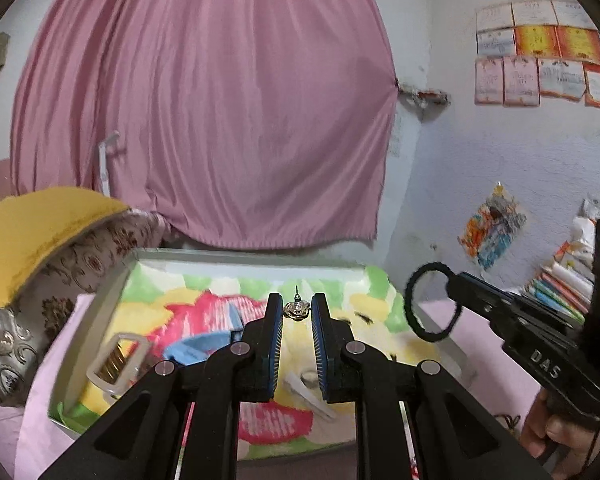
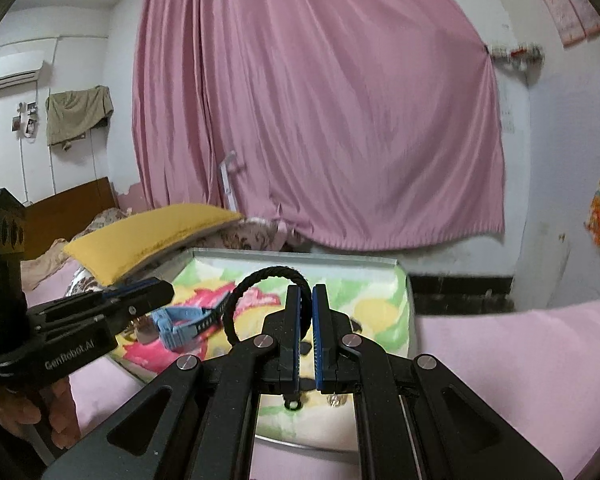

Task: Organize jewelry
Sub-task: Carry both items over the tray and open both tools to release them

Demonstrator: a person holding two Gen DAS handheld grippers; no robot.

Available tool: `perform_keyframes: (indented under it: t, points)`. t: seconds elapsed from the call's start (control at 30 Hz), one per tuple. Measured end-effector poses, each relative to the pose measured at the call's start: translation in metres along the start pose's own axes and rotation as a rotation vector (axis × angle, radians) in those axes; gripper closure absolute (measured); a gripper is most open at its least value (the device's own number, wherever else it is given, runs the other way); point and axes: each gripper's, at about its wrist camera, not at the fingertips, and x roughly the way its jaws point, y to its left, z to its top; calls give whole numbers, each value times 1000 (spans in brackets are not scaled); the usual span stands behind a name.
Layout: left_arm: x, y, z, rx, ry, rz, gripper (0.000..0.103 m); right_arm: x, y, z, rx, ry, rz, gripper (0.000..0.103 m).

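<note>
In the left wrist view my left gripper (image 1: 296,300) is shut on a small rose-shaped stud earring (image 1: 296,310), its post sticking up between the tips. It hovers over a shallow tray (image 1: 236,257) lined with a bright cartoon cloth. To the right, my right gripper (image 1: 454,280) pinches a black hair tie (image 1: 410,308) that hangs as a ring. The right wrist view shows the same right gripper (image 2: 306,290) shut on the hair tie (image 2: 268,273) above the tray (image 2: 300,254). The left gripper (image 2: 168,290) comes in from the left there.
In the tray lie a blue watch strap (image 1: 198,346), a clear hair clip with gold teeth (image 1: 118,364) and a clear clip (image 1: 308,396). A yellow pillow (image 1: 40,232) lies left of the tray on pink bedding. A pink curtain (image 1: 204,100) hangs behind.
</note>
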Motion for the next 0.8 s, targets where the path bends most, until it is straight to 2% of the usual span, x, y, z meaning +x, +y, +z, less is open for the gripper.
perform_keyframes:
  t: [0.27, 0.43, 0.6, 0.8]
  points:
    - [23, -6, -12, 22, 169, -37, 89, 21, -11, -21, 37, 135, 7, 98]
    - [35, -5, -19, 17, 254, -25, 89, 34, -16, -24, 58, 211, 21, 98]
    - [43, -3, -24, 19, 314, -21, 89, 41, -14, -27, 49, 247, 19, 98]
    - [48, 0, -26, 4, 350, -26, 89, 47, -16, -28, 61, 283, 30, 98]
